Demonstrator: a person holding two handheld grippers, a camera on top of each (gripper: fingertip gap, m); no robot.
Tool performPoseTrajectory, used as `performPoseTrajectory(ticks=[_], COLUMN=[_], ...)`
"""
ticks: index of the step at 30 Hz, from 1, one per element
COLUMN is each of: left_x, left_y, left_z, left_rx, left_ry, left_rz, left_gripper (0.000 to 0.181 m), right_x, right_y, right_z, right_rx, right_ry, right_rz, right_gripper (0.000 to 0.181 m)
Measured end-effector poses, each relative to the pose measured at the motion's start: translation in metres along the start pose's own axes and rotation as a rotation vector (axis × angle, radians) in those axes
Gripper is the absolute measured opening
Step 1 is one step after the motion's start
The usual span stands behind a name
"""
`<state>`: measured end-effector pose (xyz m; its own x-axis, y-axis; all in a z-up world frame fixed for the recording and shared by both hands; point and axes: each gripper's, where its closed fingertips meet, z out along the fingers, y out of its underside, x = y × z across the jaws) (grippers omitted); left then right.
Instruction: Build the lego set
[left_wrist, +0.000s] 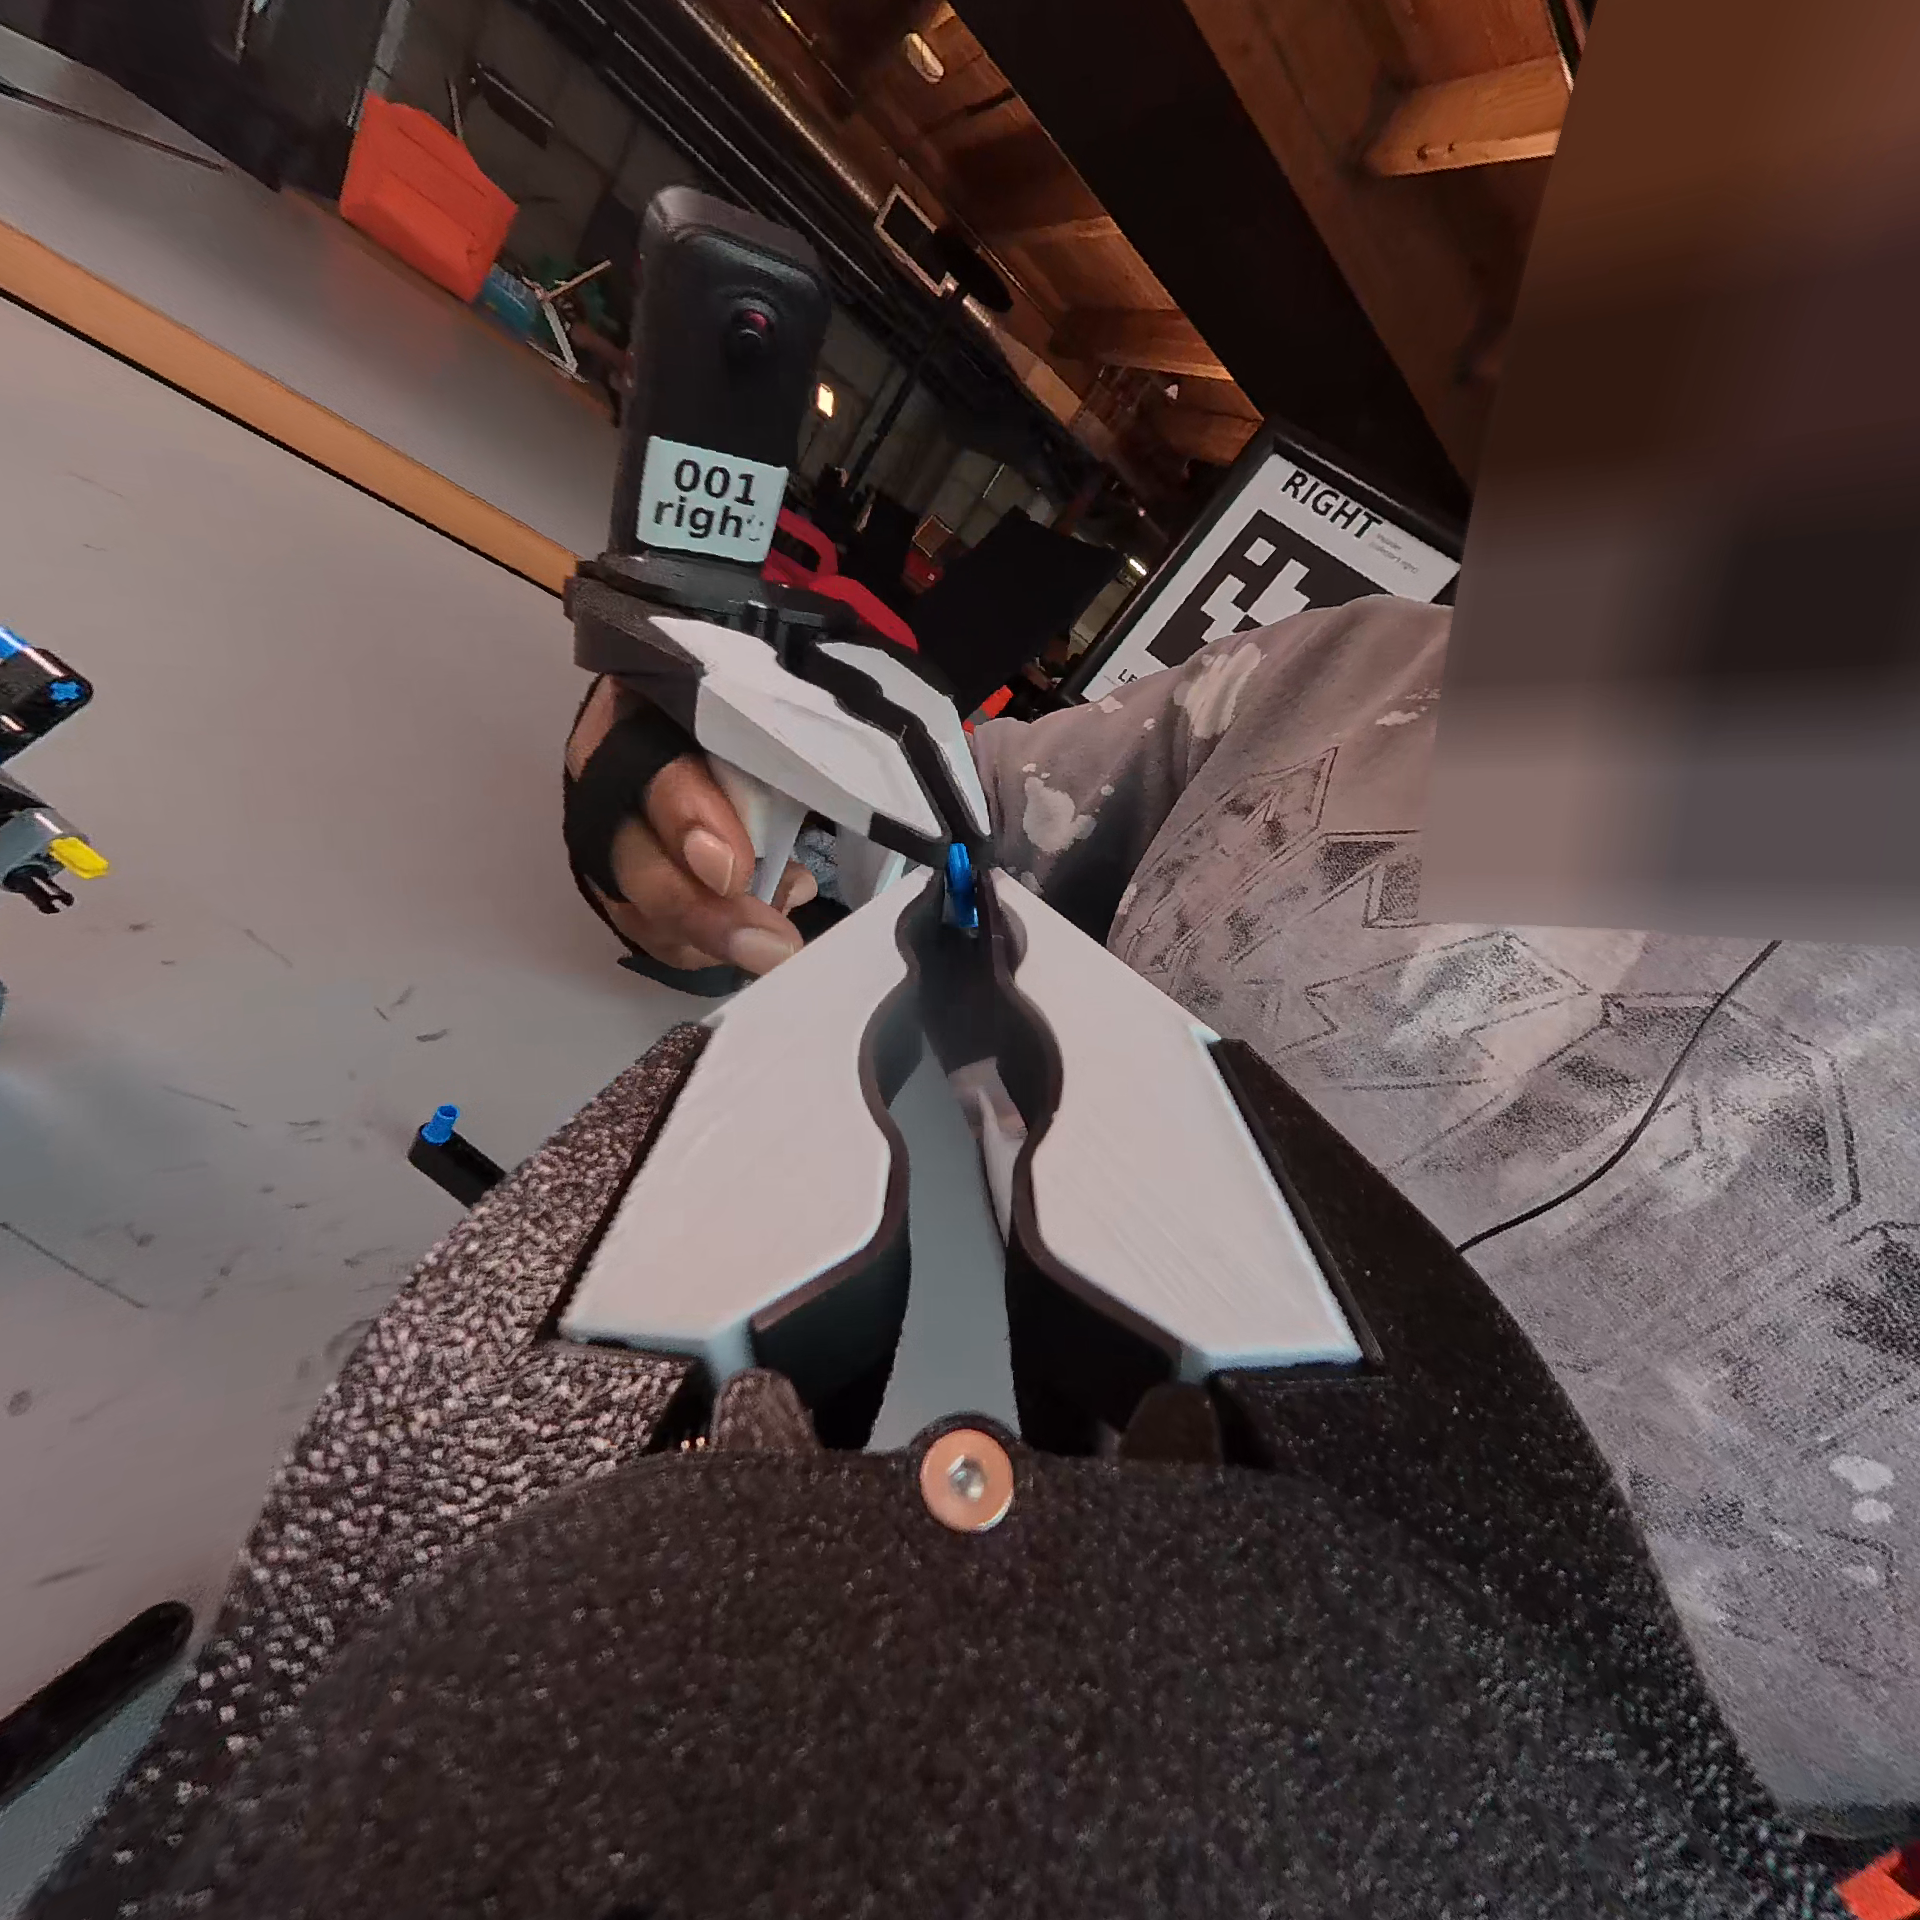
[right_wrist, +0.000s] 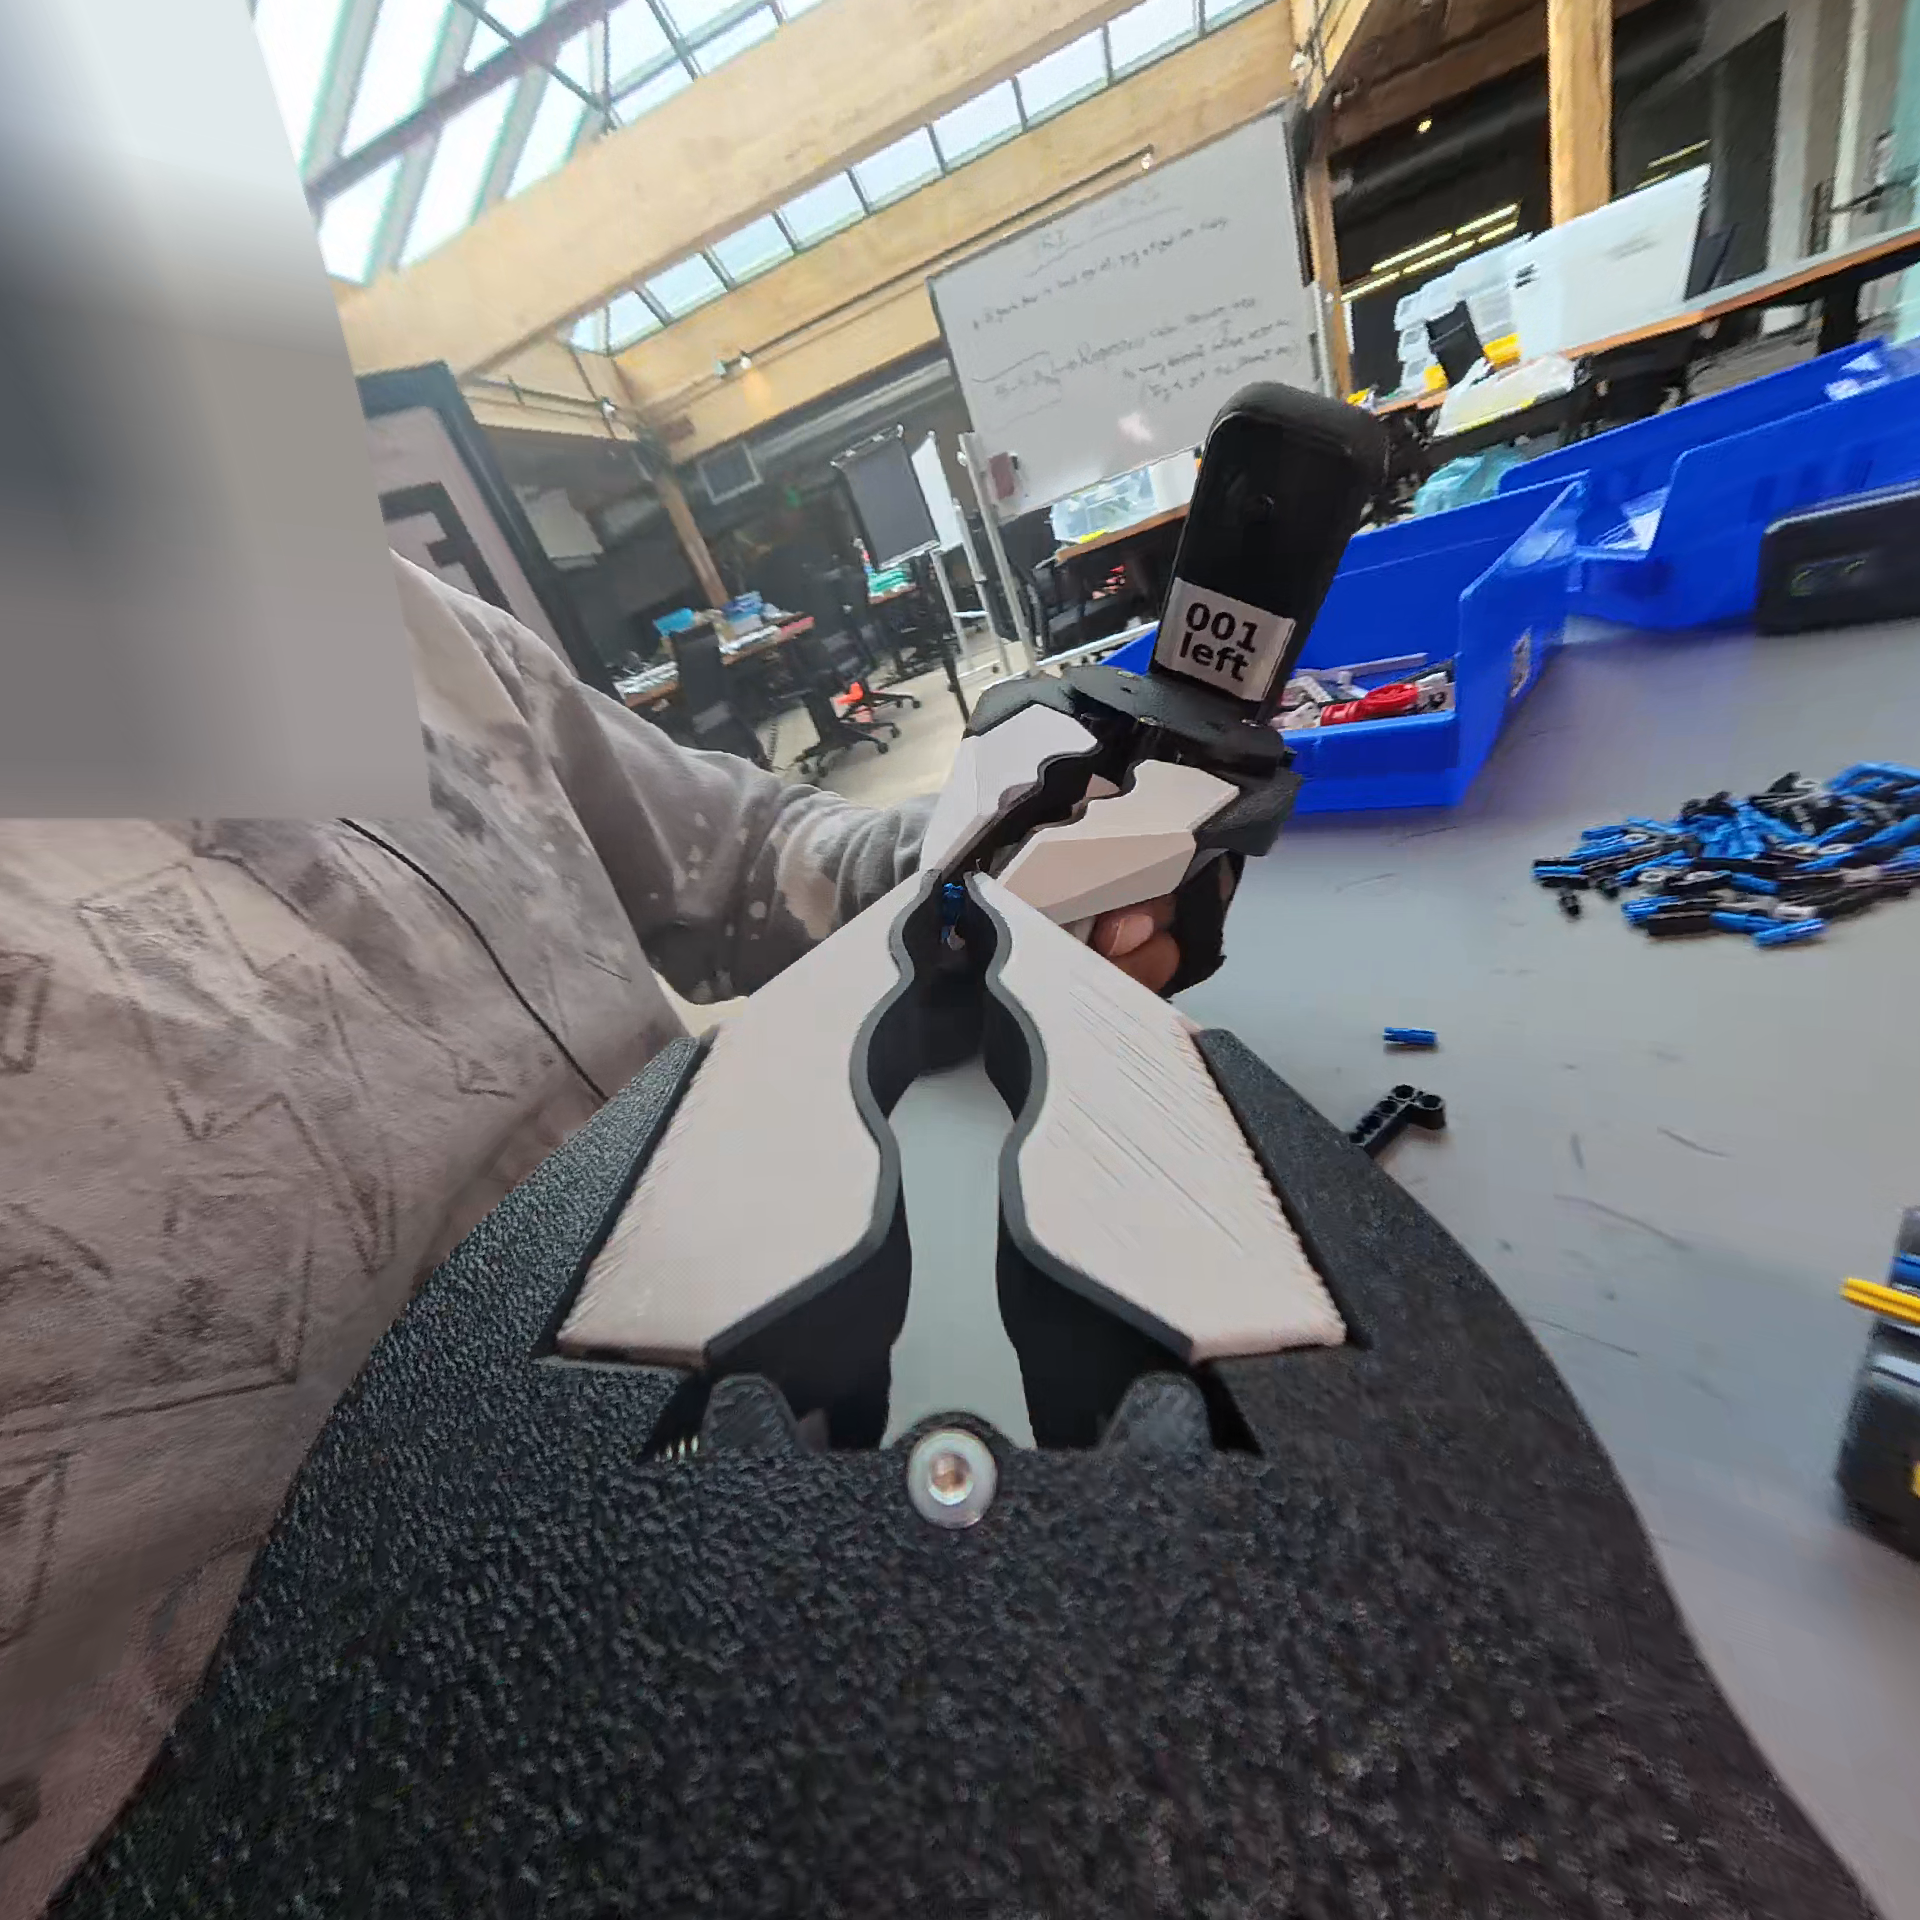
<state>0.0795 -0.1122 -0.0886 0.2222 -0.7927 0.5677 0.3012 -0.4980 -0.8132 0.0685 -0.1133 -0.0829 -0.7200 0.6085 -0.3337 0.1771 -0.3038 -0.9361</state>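
My left gripper (left_wrist: 961, 902) and my right gripper (right_wrist: 954, 899) meet tip to tip above the grey table (left_wrist: 312, 831), close to the person's chest. Both are shut on a small blue pin (left_wrist: 958, 883) pinched where the tips meet. The pin also shows in the right wrist view (right_wrist: 949, 916). A dark piece (left_wrist: 961, 997) shows through the gap under the pin; I cannot tell its shape. The right gripper (left_wrist: 974, 836) comes in from the upper left in the left wrist view. The left gripper (right_wrist: 964, 878) comes in from the upper right in the right wrist view.
A part-built lego model (left_wrist: 42, 748) sits at the left edge, also seen at the right edge (right_wrist: 1886, 1403). A black piece with a blue pin (left_wrist: 452, 1148), a loose blue pin (right_wrist: 1408, 1036), a black beam (right_wrist: 1403, 1114), a pile of pins (right_wrist: 1745, 857) and blue bins (right_wrist: 1496, 623) are on the table. Less than 4 cm separates the two grippers' tips.
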Motion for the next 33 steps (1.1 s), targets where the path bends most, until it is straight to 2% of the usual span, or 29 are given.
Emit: performPoseTrajectory(ticks=[5, 7, 9, 12, 14, 18, 22, 25, 29, 33], left_x=[0.004, -0.001, -0.006, -0.015, -0.02, -0.023, -0.025, -0.026, -0.029, -0.031], left_y=[0.0, -0.005, -0.021, -0.046, -0.053, -0.055, -0.051, -0.049, -0.047, -0.041], left_z=[0.001, 0.001, -0.003, -0.018, -0.027, -0.028, -0.022, -0.02, -0.02, -0.017], left_rx=[0.006, 0.05, 0.157, 0.358, 0.434, 0.479, 0.482, 0.476, 0.465, 0.412], left_ry=[0.024, -0.003, -0.024, -0.017, -0.013, -0.005, 0.001, 0.003, -0.007, -0.043], left_rz=[-0.036, -0.042, -0.071, -0.175, -0.23, -0.283, -0.322, -0.336, -0.351, -0.327], left_gripper=[0.005, 0.004, 0.004, 0.004, 0.004, 0.004, 0.004, 0.004, 0.004, 0.005], right_x=[-0.004, 0.002, 0.011, 0.022, 0.025, 0.035, 0.039, 0.043, 0.044, 0.043], right_y=[-0.001, -0.005, -0.017, -0.037, -0.037, -0.029, -0.03, -0.031, -0.029, -0.024], right_z=[0.002, 0.003, 0.001, -0.008, -0.009, -0.003, 0.002, -0.001, -0.003, -0.007], right_rx=[0.015, 0.045, 0.116, 0.194, 0.135, -0.034, -0.108, -0.129, -0.143, -0.113], right_ry=[-0.059, -0.018, 0.061, 0.232, 0.355, 0.607, 0.728, 0.767, 0.749, 0.639], right_rz=[0.093, 0.1, 0.065, -0.152, -0.384, -0.797, -0.995, -1.025, -1.031, -0.862], right_gripper=[0.004, 0.003, 0.004, 0.019, 0.021, 0.021, 0.017, 0.01, 0.005, 0.004])
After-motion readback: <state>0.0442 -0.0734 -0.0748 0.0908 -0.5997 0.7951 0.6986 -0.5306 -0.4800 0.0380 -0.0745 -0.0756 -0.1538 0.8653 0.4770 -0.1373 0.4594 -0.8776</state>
